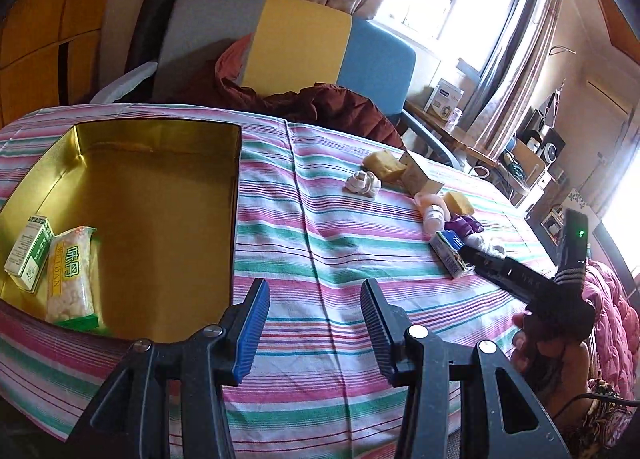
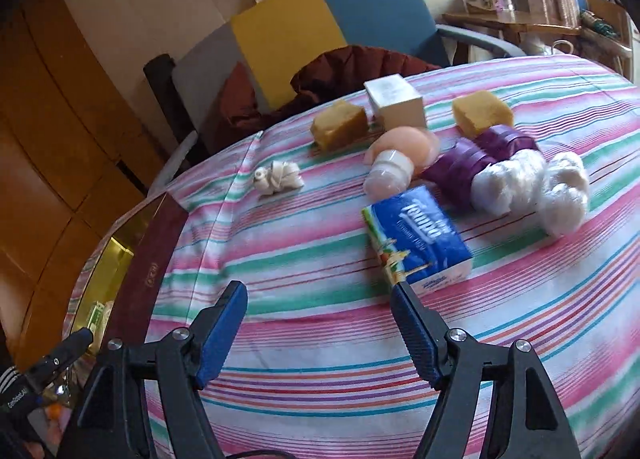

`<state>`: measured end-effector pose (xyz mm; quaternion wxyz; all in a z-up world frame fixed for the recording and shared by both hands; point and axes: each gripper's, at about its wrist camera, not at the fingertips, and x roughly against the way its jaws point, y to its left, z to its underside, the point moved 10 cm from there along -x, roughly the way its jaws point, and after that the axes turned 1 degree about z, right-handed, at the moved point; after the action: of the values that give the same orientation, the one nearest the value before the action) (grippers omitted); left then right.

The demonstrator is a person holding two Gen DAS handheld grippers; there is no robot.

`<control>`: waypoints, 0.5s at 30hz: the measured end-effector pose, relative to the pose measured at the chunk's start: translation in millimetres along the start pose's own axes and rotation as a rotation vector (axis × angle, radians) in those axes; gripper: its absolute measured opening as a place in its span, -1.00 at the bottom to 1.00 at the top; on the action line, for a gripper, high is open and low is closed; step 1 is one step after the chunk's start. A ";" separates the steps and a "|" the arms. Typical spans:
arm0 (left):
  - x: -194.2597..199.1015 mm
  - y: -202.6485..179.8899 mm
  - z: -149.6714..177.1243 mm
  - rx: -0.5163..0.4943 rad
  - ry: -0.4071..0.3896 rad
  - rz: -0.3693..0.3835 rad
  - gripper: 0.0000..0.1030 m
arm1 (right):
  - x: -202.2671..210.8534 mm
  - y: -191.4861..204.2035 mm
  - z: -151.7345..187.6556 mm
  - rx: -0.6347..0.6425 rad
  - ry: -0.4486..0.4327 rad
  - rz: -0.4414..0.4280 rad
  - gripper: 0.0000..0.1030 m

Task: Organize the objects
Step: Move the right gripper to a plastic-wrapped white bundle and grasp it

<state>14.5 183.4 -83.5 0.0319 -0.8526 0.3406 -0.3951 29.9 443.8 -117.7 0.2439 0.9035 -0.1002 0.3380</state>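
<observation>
A gold tin box (image 1: 160,195) lies open on the striped cloth at the left and holds a small green-and-white carton (image 1: 28,255) and a snack packet (image 1: 70,275). My left gripper (image 1: 316,291) is open and empty beside the tin's right wall. My right gripper (image 2: 320,291) is open and empty, its right fingertip close to a blue tissue pack (image 2: 416,235). Past the pack lie a pink bottle (image 2: 396,163), a purple roll (image 2: 472,163), white bags (image 2: 532,187), two yellow sponges (image 2: 340,125), a white box (image 2: 394,101) and a small white knot (image 2: 280,177).
A grey, yellow and blue chair (image 1: 296,47) with a dark red jacket (image 1: 320,103) stands behind the table. A cluttered desk (image 1: 520,155) sits under the window at the right. The tin's dark red outer wall (image 2: 148,255) shows at the left of the right wrist view.
</observation>
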 end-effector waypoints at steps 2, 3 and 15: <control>-1.9 -2.6 -0.1 -0.003 0.004 0.004 -0.07 | 13.8 -23.7 -17.1 -0.012 -0.088 0.095 0.45; -3.8 -3.9 0.7 -0.002 0.010 0.006 -0.07 | 20.7 -38.5 -24.6 -0.025 -0.121 0.152 0.45; -17.4 -26.9 3.0 -0.038 0.048 0.037 -0.07 | -1.0 -172.5 -55.1 -0.269 -0.064 0.395 0.14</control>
<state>23.6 213.9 -88.2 0.0147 -0.8369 0.3645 -0.4081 57.8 620.4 -146.8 0.2879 0.8359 -0.3270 0.3338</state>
